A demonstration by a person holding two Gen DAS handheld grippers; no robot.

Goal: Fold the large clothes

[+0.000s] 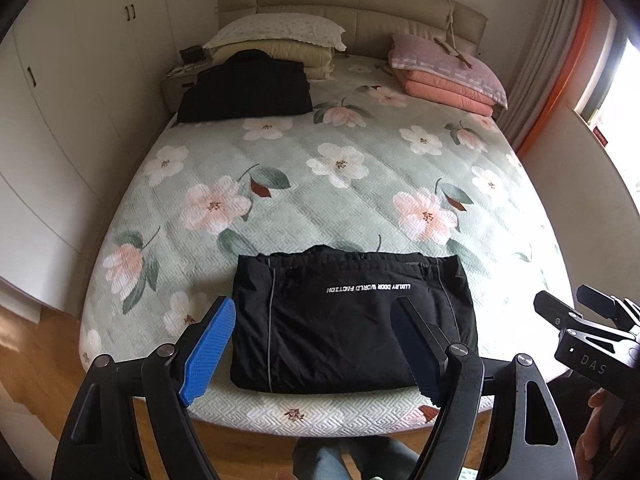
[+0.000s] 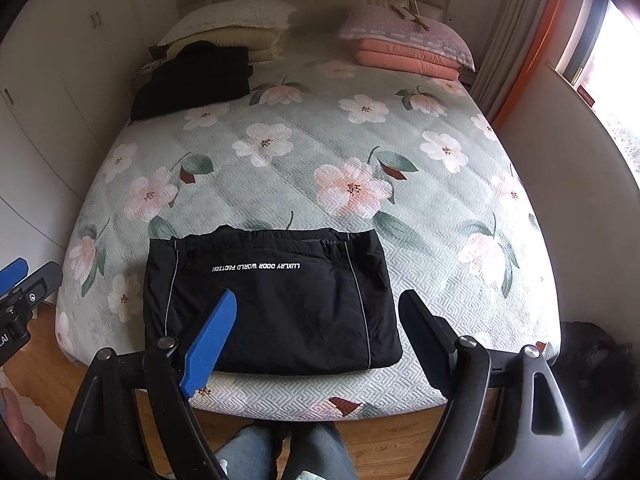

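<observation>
Folded black jacket with white lettering [image 1: 352, 320] lies flat at the near edge of the green floral quilted bed [image 1: 320, 160], apparently untouched, while the left gripper [image 1: 316, 344] and right gripper [image 2: 316, 340] hover above, jaws spread wide and empty.

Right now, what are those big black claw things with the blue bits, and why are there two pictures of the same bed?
Those claws are grabbing tools. A person holds one in each hand, and each has a small camera looking out along its two fingers. One picture comes from the left gripper, the other from the right gripper. Both are open and hold nothing. On the flowery bed lies a folded black jacket near the foot edge, with white writing on it. Another dark garment sits up by the cream pillows, and pink bedding is stacked opposite.
</observation>
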